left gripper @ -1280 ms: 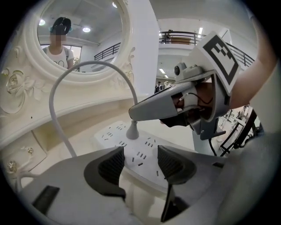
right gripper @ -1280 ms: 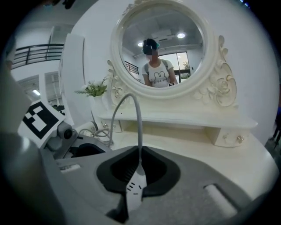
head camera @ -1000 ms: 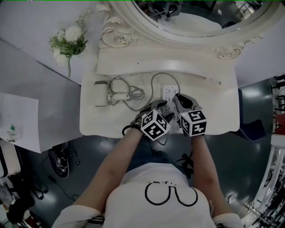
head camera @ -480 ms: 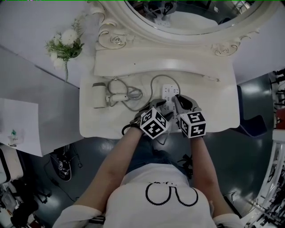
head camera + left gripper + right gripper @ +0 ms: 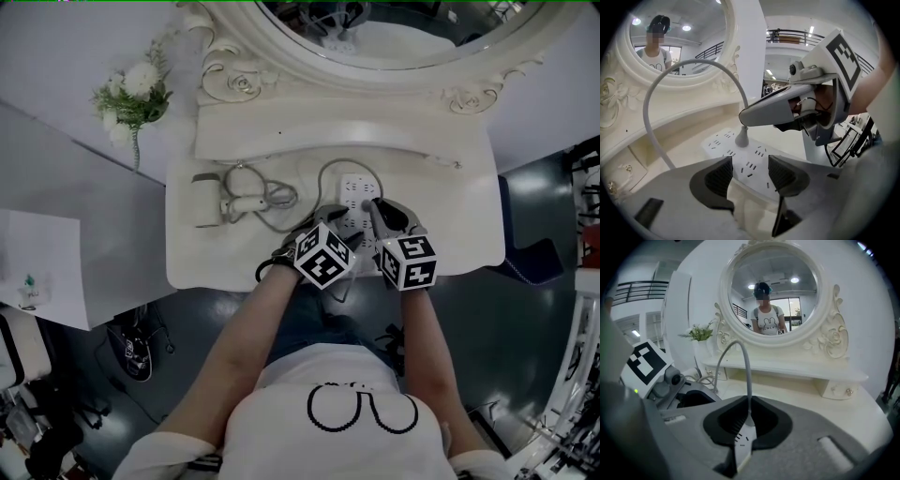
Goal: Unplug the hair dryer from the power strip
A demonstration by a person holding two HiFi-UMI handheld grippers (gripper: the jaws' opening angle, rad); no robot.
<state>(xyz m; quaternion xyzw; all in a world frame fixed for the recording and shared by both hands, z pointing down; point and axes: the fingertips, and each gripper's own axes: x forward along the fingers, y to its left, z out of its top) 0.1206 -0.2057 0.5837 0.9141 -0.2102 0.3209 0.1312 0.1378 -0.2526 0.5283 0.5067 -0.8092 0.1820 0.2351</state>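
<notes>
A white power strip (image 5: 354, 195) lies on the white vanity top (image 5: 450, 234). The hair dryer (image 5: 208, 199) rests at the left, and its grey cord (image 5: 323, 169) loops over to the strip. The white plug (image 5: 740, 138) stands in the strip (image 5: 754, 157). My right gripper (image 5: 373, 204) is shut on the plug (image 5: 746, 430), with the cord (image 5: 745, 371) rising from between its jaws. My left gripper (image 5: 345, 225) sits just left of it. Its jaws are open in the left gripper view (image 5: 751, 176), over the strip's near end. I cannot tell if they touch the strip.
An ornate oval mirror (image 5: 394, 56) and a low shelf (image 5: 337, 131) stand behind the strip. A vase of white flowers (image 5: 136, 89) is at the back left. The table's front edge (image 5: 281, 281) runs just below both grippers. A white sheet (image 5: 42, 262) lies left of the table.
</notes>
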